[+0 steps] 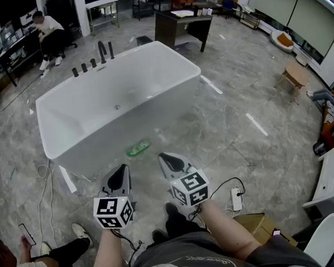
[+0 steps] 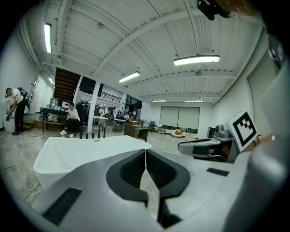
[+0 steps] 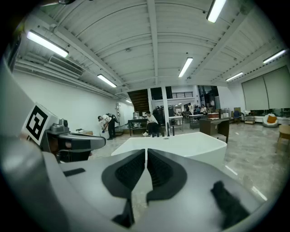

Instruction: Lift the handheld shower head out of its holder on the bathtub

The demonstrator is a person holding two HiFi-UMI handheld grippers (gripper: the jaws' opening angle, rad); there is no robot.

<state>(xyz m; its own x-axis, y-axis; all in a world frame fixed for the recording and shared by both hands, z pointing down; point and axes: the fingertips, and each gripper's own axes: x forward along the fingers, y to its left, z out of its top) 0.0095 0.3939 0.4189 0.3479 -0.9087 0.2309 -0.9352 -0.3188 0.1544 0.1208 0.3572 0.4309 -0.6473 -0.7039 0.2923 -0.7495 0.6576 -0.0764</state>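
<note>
A white freestanding bathtub (image 1: 67, 112) stands ahead of me on the grey floor. On its far rim rise dark fittings: a handheld shower head (image 1: 111, 50) upright in its holder, a spout (image 1: 101, 51) and low knobs. My left gripper (image 1: 122, 173) and right gripper (image 1: 165, 159) hang side by side in front of the tub's near wall, well short of the fittings. Both are shut with nothing between the jaws. The left gripper view shows the tub (image 2: 72, 152) and fittings (image 2: 93, 134) far off. The right gripper view has the tub (image 3: 181, 142) ahead too.
A green object (image 1: 138, 148) lies on the floor at the tub's near wall. A dark desk (image 1: 181, 25) stands behind the tub. A person sits at the back left (image 1: 48, 30). A white cable (image 1: 44, 186) and a power strip (image 1: 236, 199) lie on the floor.
</note>
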